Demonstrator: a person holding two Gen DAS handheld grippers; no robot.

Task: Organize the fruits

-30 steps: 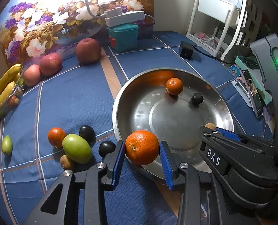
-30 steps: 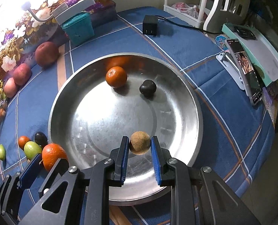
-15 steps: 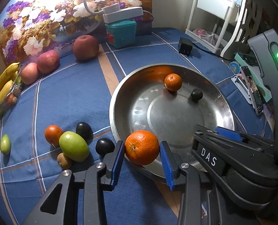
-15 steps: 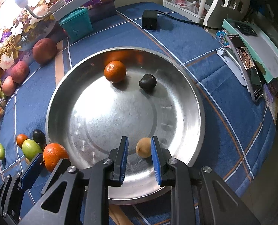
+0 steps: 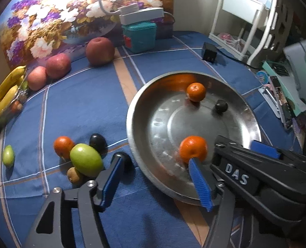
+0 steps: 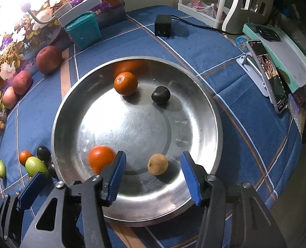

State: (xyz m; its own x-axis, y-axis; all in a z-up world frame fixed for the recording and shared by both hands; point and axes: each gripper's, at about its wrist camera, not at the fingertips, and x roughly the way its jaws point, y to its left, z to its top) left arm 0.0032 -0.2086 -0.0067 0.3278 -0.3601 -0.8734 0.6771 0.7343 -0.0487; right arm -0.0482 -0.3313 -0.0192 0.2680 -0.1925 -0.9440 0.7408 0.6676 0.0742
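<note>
A steel bowl (image 5: 132, 132) (image 6: 136, 128) sits on the blue checked cloth. My left gripper (image 5: 154, 160) hangs over its near rim with the jaws opening. The orange (image 5: 193, 149) (image 6: 101, 161) lies loose and blurred in the bowl, just past the right pad. My right gripper (image 6: 153, 154) is also opening. A small brown fruit (image 6: 157, 164) rests on the bowl floor between its fingers, touched by neither. Farther back in the bowl are a small orange (image 5: 196, 92) (image 6: 125, 83) and a dark plum (image 5: 221, 106) (image 6: 160, 95).
Left of the bowl lie a green fruit (image 5: 85, 162), a small orange (image 5: 63, 145), two dark plums (image 5: 97, 140), a brown fruit (image 5: 74, 174) and a small green one (image 5: 8, 156). Apples (image 5: 99, 50), bananas (image 5: 4, 95), a teal box (image 5: 139, 36), a charger (image 5: 209, 52) and a phone (image 6: 268, 76) ring the cloth.
Both grippers have opened. The orange left the left jaws and dropped into the bowl. The brown fruit left the right jaws and settled on the bowl floor.
</note>
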